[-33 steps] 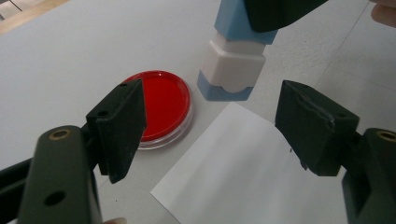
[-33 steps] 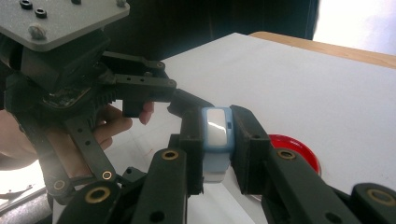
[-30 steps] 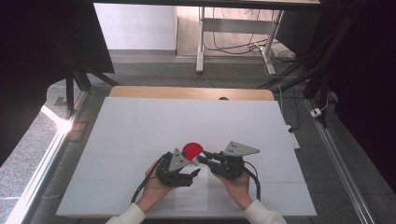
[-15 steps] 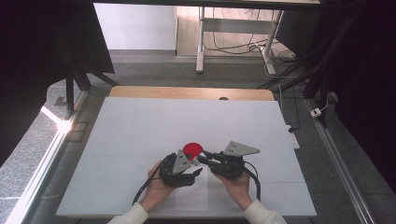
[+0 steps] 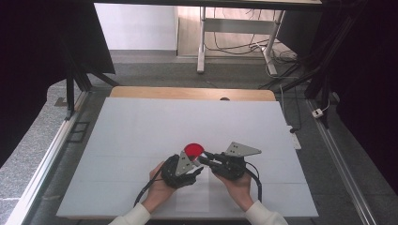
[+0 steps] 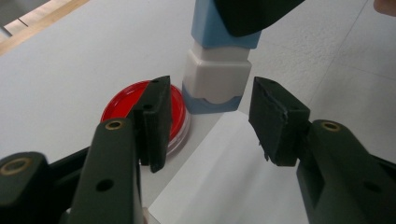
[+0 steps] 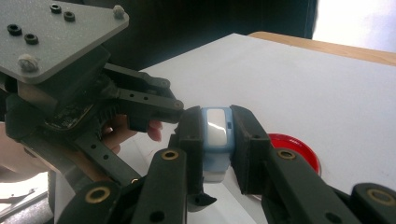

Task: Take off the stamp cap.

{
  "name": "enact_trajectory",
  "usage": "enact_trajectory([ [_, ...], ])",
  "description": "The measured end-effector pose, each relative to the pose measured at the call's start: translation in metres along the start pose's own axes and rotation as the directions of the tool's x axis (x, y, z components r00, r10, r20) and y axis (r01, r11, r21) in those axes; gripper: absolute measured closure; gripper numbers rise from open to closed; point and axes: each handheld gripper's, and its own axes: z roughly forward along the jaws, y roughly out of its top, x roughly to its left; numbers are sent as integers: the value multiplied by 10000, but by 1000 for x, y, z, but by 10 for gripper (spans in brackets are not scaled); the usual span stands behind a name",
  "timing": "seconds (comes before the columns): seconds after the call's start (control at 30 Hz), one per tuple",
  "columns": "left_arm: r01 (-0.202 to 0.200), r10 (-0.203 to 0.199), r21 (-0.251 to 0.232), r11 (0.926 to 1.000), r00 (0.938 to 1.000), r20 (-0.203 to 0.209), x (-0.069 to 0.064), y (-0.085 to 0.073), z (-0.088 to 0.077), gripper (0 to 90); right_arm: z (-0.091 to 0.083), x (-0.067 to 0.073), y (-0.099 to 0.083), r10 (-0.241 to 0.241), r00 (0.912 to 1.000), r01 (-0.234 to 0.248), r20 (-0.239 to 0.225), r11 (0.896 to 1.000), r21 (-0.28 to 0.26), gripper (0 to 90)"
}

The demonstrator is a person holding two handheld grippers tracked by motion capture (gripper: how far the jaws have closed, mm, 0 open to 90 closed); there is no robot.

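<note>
My right gripper (image 7: 216, 114) is shut on a small blue and white stamp-like block (image 7: 215, 128) and holds it upright over the table. In the left gripper view the block's white lower part (image 6: 215, 77) stands between the tips of my left gripper (image 6: 211, 85). Those jaws have just been closing, and a gap still shows on both sides, so the pads do not press on it. A round red dish (image 6: 173, 109) lies flat on the table just behind the left jaw. In the high view the red dish (image 5: 193, 149) sits just beyond the left gripper (image 5: 195, 165) and right gripper (image 5: 205, 157), which meet tip to tip.
A white sheet of paper (image 6: 224, 182) lies on the white table (image 5: 141, 126) under the grippers. The table's wooden far edge (image 5: 187, 93) and metal frame rails (image 5: 51, 154) border it. Both hands rest near the front edge.
Both hands stay where they were beside the red dish. The left gripper's jaws look drawn in closer around the block that the right gripper holds.
</note>
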Motion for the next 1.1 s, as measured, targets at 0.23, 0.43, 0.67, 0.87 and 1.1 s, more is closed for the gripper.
enact_trajectory([
  [0.23,-39,39,12,10000,10000,-63,-1,0,2,535,0,0,-1,84,10000,-84,-35,10000,-36,746],
  [0.43,-65,65,28,10000,9999,-118,-1,0,3,559,0,0,-1,113,9999,-113,-44,9999,-51,746],
  [0.67,-101,102,84,9999,9999,-120,-2,0,4,585,0,0,-1,131,9999,-131,-71,9999,-63,747],
  [0.87,-114,116,117,9999,9998,-132,-2,0,4,603,0,-1,-1,151,9999,-152,-78,9999,-64,747],
  [1.1,-129,131,160,9998,9998,-146,-1,-1,4,622,1,0,-2,168,9998,-169,-110,9999,-27,746],
])
